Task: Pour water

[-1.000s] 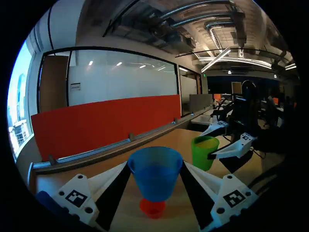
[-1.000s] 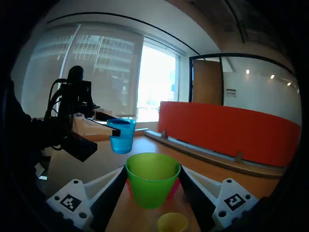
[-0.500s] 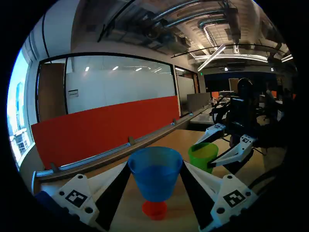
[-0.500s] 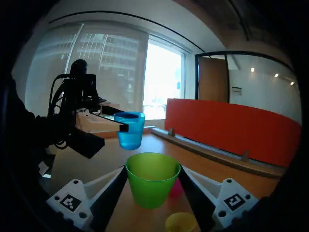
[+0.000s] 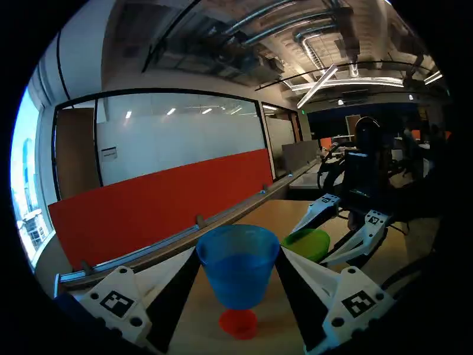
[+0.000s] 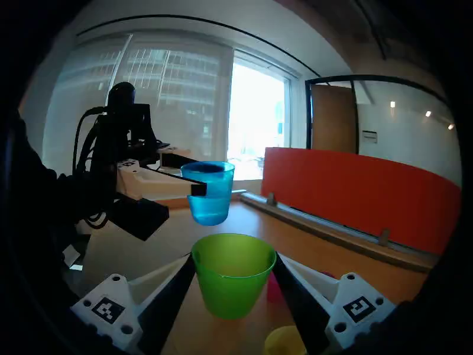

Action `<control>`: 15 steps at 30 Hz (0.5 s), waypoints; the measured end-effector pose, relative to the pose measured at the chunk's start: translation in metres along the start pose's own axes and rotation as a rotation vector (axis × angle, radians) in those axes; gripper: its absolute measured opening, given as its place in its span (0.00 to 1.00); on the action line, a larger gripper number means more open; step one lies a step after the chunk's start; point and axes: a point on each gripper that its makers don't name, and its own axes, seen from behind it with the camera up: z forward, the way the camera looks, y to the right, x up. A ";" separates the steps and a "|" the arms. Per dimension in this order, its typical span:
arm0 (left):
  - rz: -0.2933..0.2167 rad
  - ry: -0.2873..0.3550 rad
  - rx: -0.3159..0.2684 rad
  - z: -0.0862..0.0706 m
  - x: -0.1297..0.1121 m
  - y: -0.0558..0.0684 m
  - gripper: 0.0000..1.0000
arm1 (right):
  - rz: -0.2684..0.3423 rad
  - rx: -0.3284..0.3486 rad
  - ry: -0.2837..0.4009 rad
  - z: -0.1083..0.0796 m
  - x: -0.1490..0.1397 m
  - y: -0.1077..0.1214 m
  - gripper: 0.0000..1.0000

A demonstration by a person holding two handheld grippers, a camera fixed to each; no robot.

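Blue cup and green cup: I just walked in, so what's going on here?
A person works two grippers. The left gripper is shut on a translucent blue plastic cup, seemingly part-filled with water; the right gripper is shut on a green plastic cup. Both hang above the wooden desk, blue cup upright, nothing pouring yet.

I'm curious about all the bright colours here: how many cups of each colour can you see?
blue cup: 1
green cup: 1
yellow cup: 1
red cup: 1, possibly the same as the pinkish sliver behind the green cup
Total: 4 cups
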 end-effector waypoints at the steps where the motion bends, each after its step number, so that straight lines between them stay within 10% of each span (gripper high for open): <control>1: 0.005 0.001 0.002 0.000 0.001 0.000 0.86 | -0.001 0.003 -0.002 0.001 -0.001 -0.001 0.93; 15: 0.063 0.007 0.028 -0.006 0.010 -0.007 0.86 | -0.001 0.050 -0.011 0.014 -0.002 -0.016 0.93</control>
